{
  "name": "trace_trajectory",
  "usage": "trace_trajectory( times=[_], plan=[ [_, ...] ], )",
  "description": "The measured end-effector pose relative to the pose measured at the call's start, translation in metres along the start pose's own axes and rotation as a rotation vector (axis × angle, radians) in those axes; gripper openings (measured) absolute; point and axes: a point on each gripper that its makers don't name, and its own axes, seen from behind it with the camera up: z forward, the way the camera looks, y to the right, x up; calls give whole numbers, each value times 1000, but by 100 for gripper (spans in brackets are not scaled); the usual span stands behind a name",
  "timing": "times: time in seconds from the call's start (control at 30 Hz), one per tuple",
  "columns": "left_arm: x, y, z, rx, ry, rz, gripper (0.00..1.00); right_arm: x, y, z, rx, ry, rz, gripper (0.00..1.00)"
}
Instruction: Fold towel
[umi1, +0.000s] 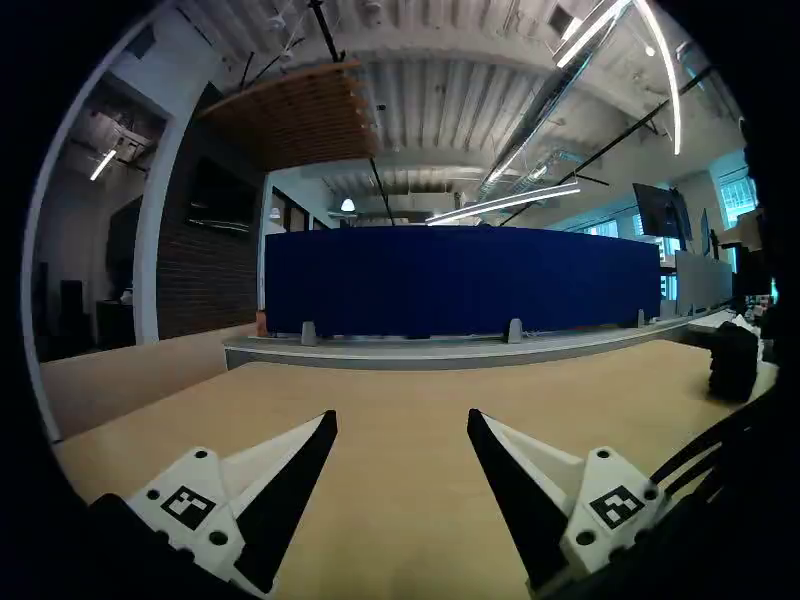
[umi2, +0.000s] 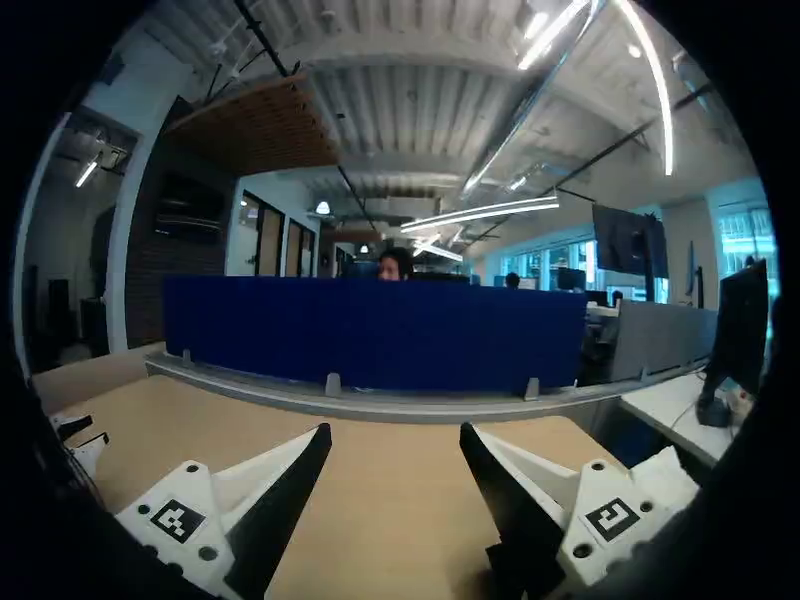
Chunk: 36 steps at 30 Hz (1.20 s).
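Spread open and empty over the wooden table (umi1: 420, 520) before the blue partition (umi1: 450, 280): left gripper (umi1: 401, 413), right gripper (umi2: 395, 426), 2 marker tags (umi1: 187, 505) each.

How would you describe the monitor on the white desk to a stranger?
Find the long blue partition behind the wooden table. Right of its end is a white desk, and the monitor stands there. Unlike the screen mounted higher up, it rests on the desk.
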Motion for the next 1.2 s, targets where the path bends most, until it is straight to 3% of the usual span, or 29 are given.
trace_trajectory(
  times=[0.3,0.57,1.2],
  plan=[
    [0,0,0,0,0,0,97,14,27,-5,-36,37,29,100],
    [0,0,-1,0,0,0,97,4,42,-3,-37,44,33,100],
    [0,0,-3,0,0,0,97,-90,55,1,-56,32,130,100]
  ],
)
